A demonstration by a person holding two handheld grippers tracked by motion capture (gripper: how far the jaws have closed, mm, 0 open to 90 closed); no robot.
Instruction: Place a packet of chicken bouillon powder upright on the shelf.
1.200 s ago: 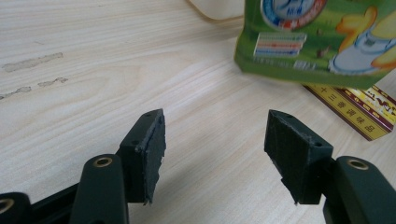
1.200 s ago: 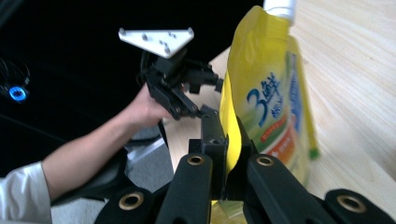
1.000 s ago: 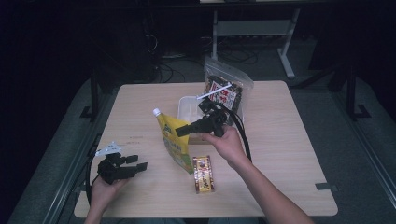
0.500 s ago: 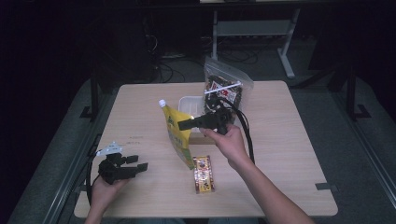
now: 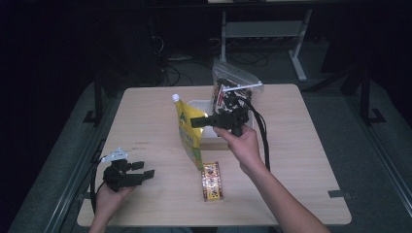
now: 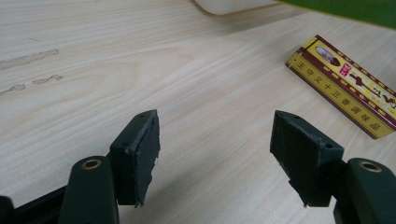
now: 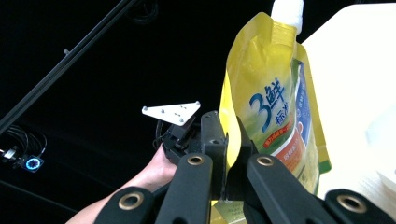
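A yellow spouted pouch (image 5: pixel 187 131) with a white cap hangs upright above the middle of the table. My right gripper (image 5: pixel 194 122) is shut on its side edge. In the right gripper view the pouch (image 7: pixel 275 107) rises between the closed jaws of that gripper (image 7: pixel 231 140). My left gripper (image 5: pixel 145 170) rests low at the table's front left. Its jaws have just been opening and stand apart over bare wood in the left gripper view (image 6: pixel 215 140), with nothing between them. A red and yellow box (image 5: pixel 212 181) lies flat just ahead of it (image 6: pixel 350 86).
A white container (image 5: pixel 201 106) stands behind the pouch, and a clear zip bag (image 5: pixel 233 87) of dark items stands at the table's far edge. The wooden table (image 5: pixel 301 145) has bare room at the right and far left. Dark floor and cables surround it.
My right hand has carried the pouch a little up and toward the far right, so it hangs more upright. The left hand has stayed in place.
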